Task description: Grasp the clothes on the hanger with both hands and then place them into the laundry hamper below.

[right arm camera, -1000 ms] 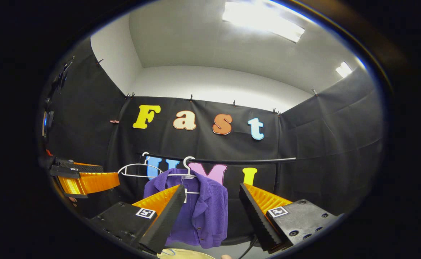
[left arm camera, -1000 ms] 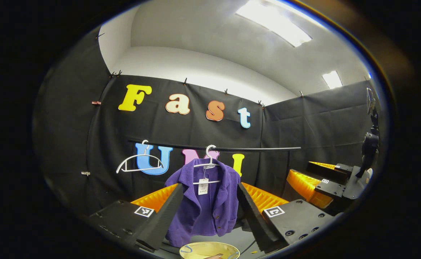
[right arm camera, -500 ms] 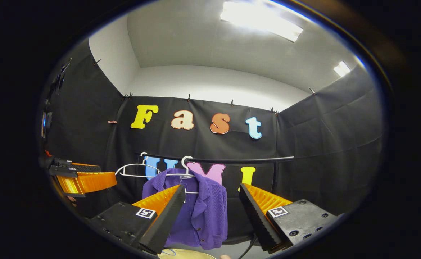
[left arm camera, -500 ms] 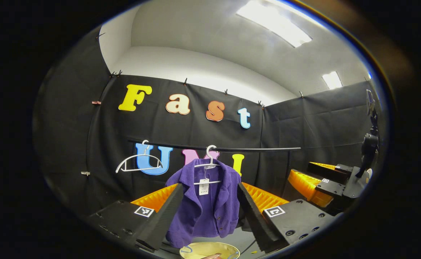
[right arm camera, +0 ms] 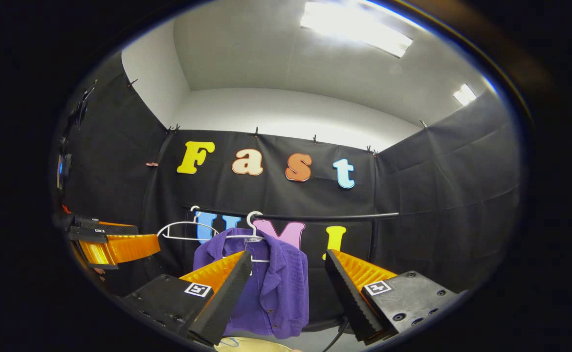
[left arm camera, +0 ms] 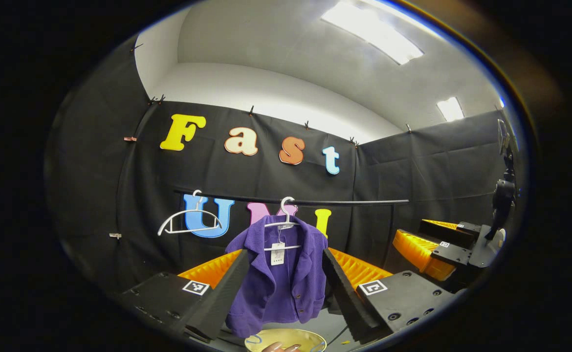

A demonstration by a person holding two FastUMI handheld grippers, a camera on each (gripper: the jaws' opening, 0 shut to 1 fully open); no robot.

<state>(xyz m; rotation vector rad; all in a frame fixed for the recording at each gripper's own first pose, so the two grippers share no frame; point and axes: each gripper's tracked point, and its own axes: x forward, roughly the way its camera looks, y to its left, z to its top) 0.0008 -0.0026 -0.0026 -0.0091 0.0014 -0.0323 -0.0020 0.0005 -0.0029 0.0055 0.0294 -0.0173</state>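
Purple jacket [left arm camera: 281, 274] hangs above yellow hamper [left arm camera: 286, 339] (both grippers' fingers spread, holding nothing).

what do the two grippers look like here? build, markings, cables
Left gripper and right gripper: each has two wedge-shaped fingers with ribbed inner faces, mounted on black blocks with visible screws. Each block carries a square black-and-white marker tag. A black cable hangs by the right gripper.
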